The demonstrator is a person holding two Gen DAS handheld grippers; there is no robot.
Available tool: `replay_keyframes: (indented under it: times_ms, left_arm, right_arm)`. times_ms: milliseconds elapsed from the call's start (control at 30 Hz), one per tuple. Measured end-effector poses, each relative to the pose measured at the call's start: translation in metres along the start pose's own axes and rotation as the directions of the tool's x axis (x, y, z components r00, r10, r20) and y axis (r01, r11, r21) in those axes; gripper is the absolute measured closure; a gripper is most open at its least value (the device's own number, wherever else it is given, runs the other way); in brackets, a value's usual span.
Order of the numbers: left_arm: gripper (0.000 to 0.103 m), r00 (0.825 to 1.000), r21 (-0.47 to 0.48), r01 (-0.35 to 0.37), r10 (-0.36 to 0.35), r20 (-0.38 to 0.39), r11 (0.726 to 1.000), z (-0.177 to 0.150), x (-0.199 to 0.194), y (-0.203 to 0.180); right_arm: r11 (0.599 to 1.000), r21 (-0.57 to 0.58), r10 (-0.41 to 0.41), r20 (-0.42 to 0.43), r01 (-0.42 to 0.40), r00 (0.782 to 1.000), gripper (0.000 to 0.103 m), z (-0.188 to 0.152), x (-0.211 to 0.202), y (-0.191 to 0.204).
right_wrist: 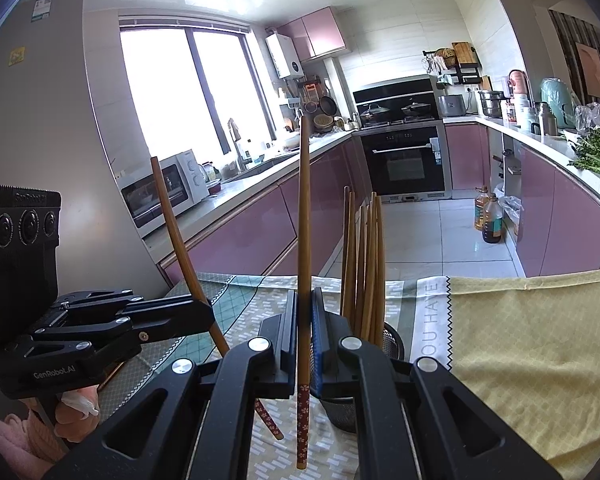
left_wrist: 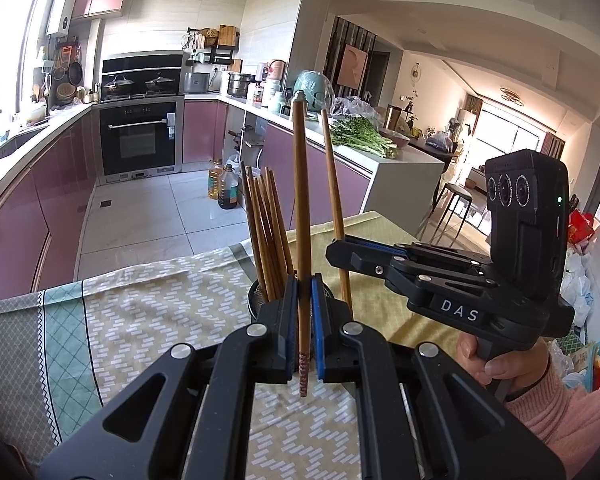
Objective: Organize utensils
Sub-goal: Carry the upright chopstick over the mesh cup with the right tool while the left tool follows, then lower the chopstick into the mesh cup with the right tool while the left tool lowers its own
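My left gripper (left_wrist: 303, 296) is shut on an upright wooden chopstick (left_wrist: 301, 200) with a patterned red end. My right gripper (right_wrist: 303, 312) is shut on a second upright chopstick (right_wrist: 304, 220), which also shows in the left wrist view (left_wrist: 334, 196). Both hang above the table, close to a dark mesh holder (right_wrist: 392, 340) with several chopsticks (right_wrist: 366, 264) standing in it. The holder (left_wrist: 256, 300) sits just behind my left gripper. The left gripper (right_wrist: 210, 314) and its tilted chopstick (right_wrist: 180, 248) show at the left of the right wrist view. The right gripper (left_wrist: 332, 250) shows at the right of the left wrist view.
The table carries a patterned yellow-green cloth (left_wrist: 148, 320) and a plain yellow cloth (right_wrist: 520, 340). Beyond its far edge lie the tiled kitchen floor (left_wrist: 148, 216), pink cabinets, an oven (left_wrist: 138, 140) and oil bottles (left_wrist: 224, 188). Greens (left_wrist: 360, 136) lie on the counter.
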State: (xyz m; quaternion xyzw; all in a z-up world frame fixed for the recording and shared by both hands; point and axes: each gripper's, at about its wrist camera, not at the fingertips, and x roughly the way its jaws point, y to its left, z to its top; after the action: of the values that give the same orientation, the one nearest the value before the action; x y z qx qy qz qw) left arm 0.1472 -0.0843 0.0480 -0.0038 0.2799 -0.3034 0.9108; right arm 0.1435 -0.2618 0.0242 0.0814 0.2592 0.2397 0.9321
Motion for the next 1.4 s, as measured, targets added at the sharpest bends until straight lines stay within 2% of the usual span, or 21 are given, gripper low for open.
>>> replay_keyframes:
  times_ms: [1400]
  left_arm:
    - [0.095, 0.995, 0.04, -0.04, 0.036, 0.098, 0.998, 0.033, -0.005, -0.013]
  right_arm:
    - [1.0, 0.005, -0.016, 0.058, 0.016, 0.998, 0.097, 0.036, 0.011, -0.004]
